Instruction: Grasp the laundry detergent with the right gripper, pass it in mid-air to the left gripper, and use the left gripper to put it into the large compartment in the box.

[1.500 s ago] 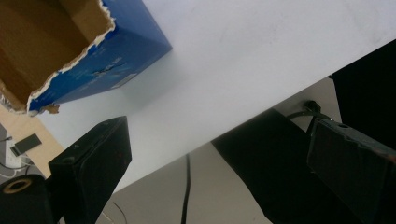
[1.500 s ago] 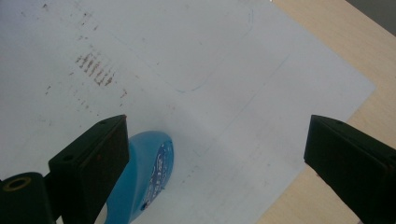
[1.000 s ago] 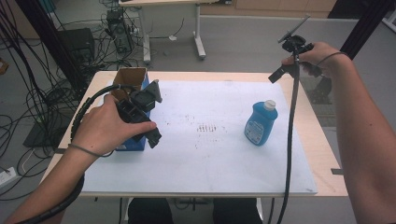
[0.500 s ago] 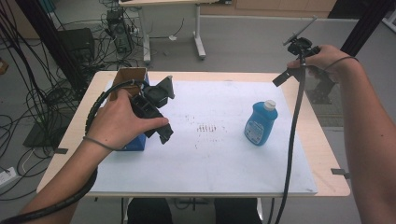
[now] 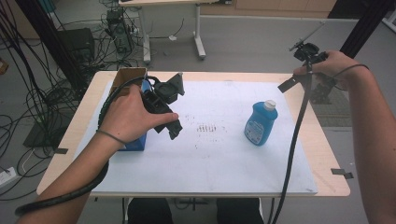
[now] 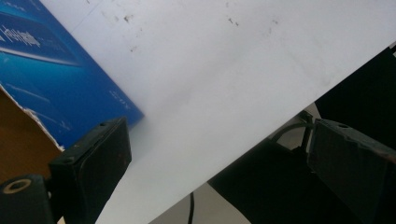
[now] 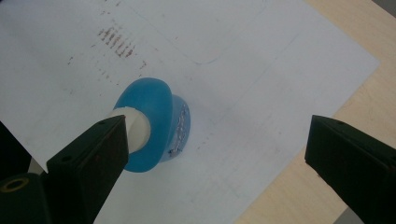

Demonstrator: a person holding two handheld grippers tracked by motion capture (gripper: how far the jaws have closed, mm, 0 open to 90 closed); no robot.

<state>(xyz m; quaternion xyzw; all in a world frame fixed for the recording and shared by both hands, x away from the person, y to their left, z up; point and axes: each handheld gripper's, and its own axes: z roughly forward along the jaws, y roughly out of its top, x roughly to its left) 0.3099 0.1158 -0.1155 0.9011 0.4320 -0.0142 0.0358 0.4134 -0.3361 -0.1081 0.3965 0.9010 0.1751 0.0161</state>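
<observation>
A blue bottle [image 5: 259,125] with a white cap stands upright on the white sheet [image 5: 219,163], right of centre. The right gripper view looks down on the bottle [image 7: 156,116] beside its left jaw, not between the pads. My right gripper [image 5: 303,65] is held high over the table's far right edge, open [image 7: 215,163] and empty. My left gripper [image 5: 170,122] hovers at the left over the sheet, just right of a blue carton [image 5: 133,142] with a brown inside. Its jaws stand wide apart [image 6: 219,172] with nothing in them, the carton [image 6: 51,74] at their left.
The wooden table [image 5: 327,154] shows bare along its right edge past the sheet. Dark smudges [image 5: 205,128] mark the sheet's middle. Thick cables trail from both grippers across the near side. Behind the table are another desk's legs [image 5: 198,42] and tangled floor cables [image 5: 42,107].
My left hand has carried its gripper rightward, off the carton and toward the sheet's middle. My right hand has drifted a little to the right. The bottle has stayed put.
</observation>
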